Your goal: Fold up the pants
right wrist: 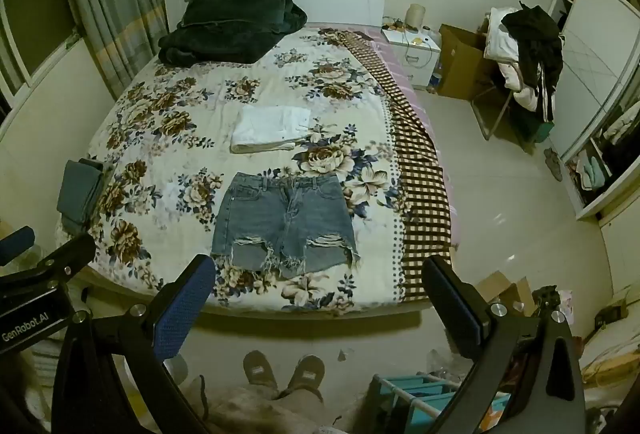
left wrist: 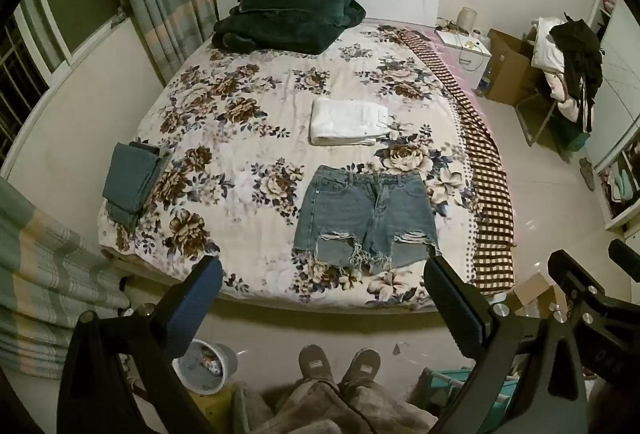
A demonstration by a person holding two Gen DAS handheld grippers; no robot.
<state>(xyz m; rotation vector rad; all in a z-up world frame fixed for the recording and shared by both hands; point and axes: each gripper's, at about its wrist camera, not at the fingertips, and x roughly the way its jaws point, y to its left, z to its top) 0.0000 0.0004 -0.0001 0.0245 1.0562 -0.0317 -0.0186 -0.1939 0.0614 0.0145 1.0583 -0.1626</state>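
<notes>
Denim shorts (left wrist: 366, 220) lie flat, waistband away, near the foot of the floral bed (left wrist: 240, 137); the cloth looks light yet fairly stiff, best pinched at a side seam or frayed hem corner. Left gripper (left wrist: 324, 274) and right gripper (right wrist: 320, 274) hover above with jaws wide apart, holding nothing.

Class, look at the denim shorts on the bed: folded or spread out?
Spread out. The denim shorts lie flat, waistband, both frayed leg openings showing, unlike the folded white pants beyond.
</notes>
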